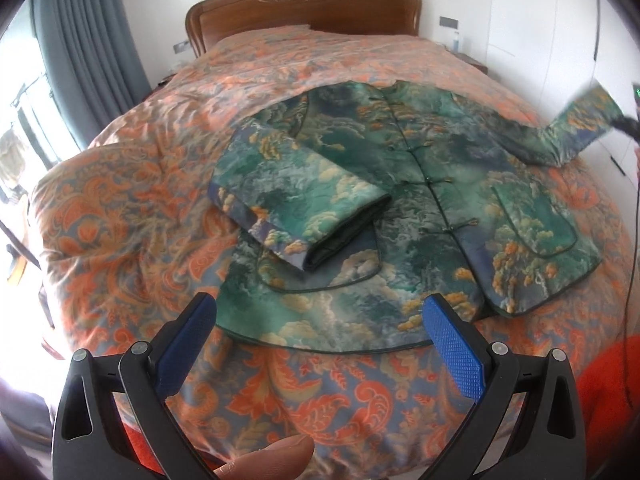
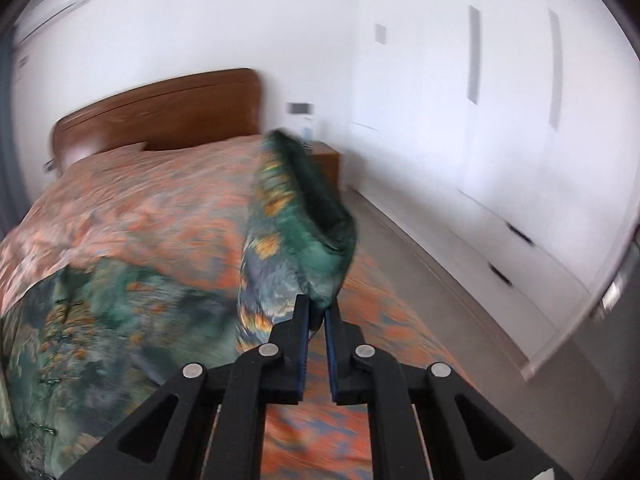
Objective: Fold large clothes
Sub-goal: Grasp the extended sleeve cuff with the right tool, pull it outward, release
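Sleeve-folding step in hand. Jacket spread front-up on the bed, buttoned down the middle, hem toward the camera. One sleeve already folded in, lying slantwise across the chest and over the pocket on that side. Other sleeve lifted clear of the bedspread, cuff end pinched in the right gripper, pads pressed together on the fabric, cuff mouth gaping above the jaws. Same sleeve in the left wrist view: rising off the far edge of the jacket toward the frame's right edge, blurred.

Left gripper hovering above the hem, spread wide, nothing between the pads, no contact with the cloth. A fingertip of the person showing at the bottom of that view.

Judged progress: early, roughly a half of the sleeve work done, body folds not yet begun.

Next move, as a judgement: carry the held sleeve in over the chest, lay it to mirror the folded one, keeping the crease at the shoulder seam, then let go only once the cuff lies flat. Padded fabric looks stiff and springy, so likely to bounce back if dropped from height. Left gripper well placed to pin the hem or body against dragging.
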`<state>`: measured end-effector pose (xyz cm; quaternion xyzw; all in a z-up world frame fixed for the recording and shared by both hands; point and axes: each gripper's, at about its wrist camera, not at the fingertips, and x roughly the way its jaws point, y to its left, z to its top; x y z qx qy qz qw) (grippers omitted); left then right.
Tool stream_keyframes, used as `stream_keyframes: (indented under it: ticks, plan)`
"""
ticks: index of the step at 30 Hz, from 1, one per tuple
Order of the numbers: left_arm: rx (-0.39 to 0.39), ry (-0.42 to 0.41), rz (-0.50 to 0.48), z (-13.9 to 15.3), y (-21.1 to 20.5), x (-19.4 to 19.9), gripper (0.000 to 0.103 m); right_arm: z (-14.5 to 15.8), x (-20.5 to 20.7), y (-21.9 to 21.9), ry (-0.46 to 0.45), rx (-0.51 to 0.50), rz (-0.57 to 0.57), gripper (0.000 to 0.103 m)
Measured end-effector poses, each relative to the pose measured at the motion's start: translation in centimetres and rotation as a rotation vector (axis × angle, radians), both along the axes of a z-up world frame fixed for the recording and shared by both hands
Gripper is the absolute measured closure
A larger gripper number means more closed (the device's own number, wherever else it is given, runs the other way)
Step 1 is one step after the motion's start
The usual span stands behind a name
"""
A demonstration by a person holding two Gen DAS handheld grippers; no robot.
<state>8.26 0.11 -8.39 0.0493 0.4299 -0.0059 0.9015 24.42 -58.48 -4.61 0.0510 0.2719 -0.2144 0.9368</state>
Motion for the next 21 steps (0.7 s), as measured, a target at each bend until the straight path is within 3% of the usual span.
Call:
stream_keyframes:
  ticks: [3, 7, 9, 14, 15, 16, 18, 21]
  plan:
    - [0.009, -0.003, -0.012, 0.2, -0.7, -0.2, 0.0, -2.2, -2.1, -3.8, 0.021, 0.069, -0.08, 0.095]
    - [0.029, -0.007, -0.031, 0.3, -1.5, -0.5, 0.0, -7.8, -3.9, -8.1, 0.082, 0.213, -0.165, 0.095]
    - [0.042, -0.007, -0.038, 0.4, -1.8, -0.6, 0.0, -11.1, -4.2, -9.1, 0.117, 0.278, -0.199, 0.095]
    - [0.062, 0.018, -0.031, -0.4, -1.5, -0.3, 0.0, -15.3, -4.8, -9.6, 0.151, 0.364, -0.239, 0.095]
    - [0.068, 0.021, -0.03, -0.5, -1.4, -0.2, 0.0, -15.9, -4.8, -9.5, 0.163, 0.375, -0.248, 0.089]
    - [0.078, 0.022, -0.029, -0.7, -1.2, 0.0, 0.0, -16.2, -4.8, -9.3, 0.178, 0.374, -0.257, 0.074]
    - [0.099, 0.016, -0.045, -1.0, -0.9, 0.6, 0.0, -16.8, -4.8, -9.0, 0.211, 0.364, -0.281, 0.053]
    - [0.11, 0.013, -0.095, -1.1, -0.2, 2.9, 0.0, -16.0, -5.9, -8.0, 0.188, 0.306, -0.283, 0.052]
